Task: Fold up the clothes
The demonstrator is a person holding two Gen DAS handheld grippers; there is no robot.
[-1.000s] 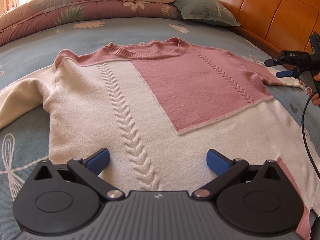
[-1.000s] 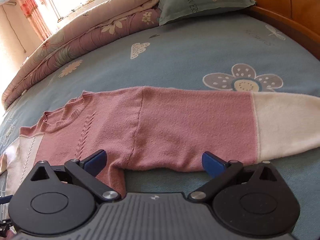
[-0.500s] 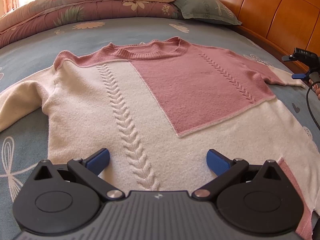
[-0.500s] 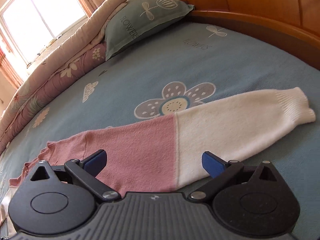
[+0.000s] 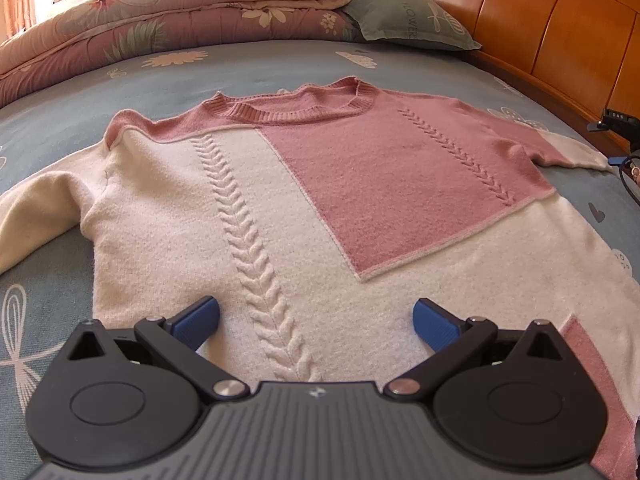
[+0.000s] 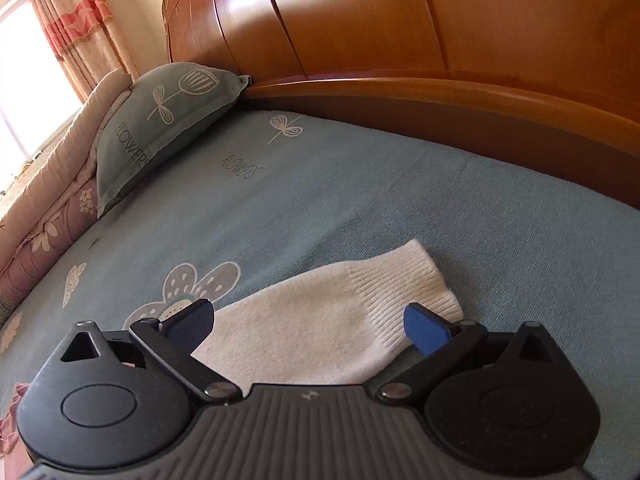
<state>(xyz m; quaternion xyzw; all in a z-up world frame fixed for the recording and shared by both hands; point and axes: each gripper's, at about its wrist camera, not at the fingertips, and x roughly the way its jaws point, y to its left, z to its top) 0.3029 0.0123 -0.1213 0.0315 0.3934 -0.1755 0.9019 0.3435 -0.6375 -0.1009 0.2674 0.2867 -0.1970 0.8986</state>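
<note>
the sweater [image 5: 280, 216] lies flat on the bed [image 6: 360, 184], filling the centre of the left view, soft, limp and likely stretchy, so the wide-open right tool [image 6: 308, 326] should pinch the ribbed cuff [image 6: 404, 288] at lower centre, while the left tool [image 5: 316, 322], also wide open, hovers over the hem.

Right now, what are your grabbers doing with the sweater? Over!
Left gripper open, over sweater hem. Right gripper open, at white sleeve cuff. Sweater flat on bed, unfolded. Nothing in the way.
</note>
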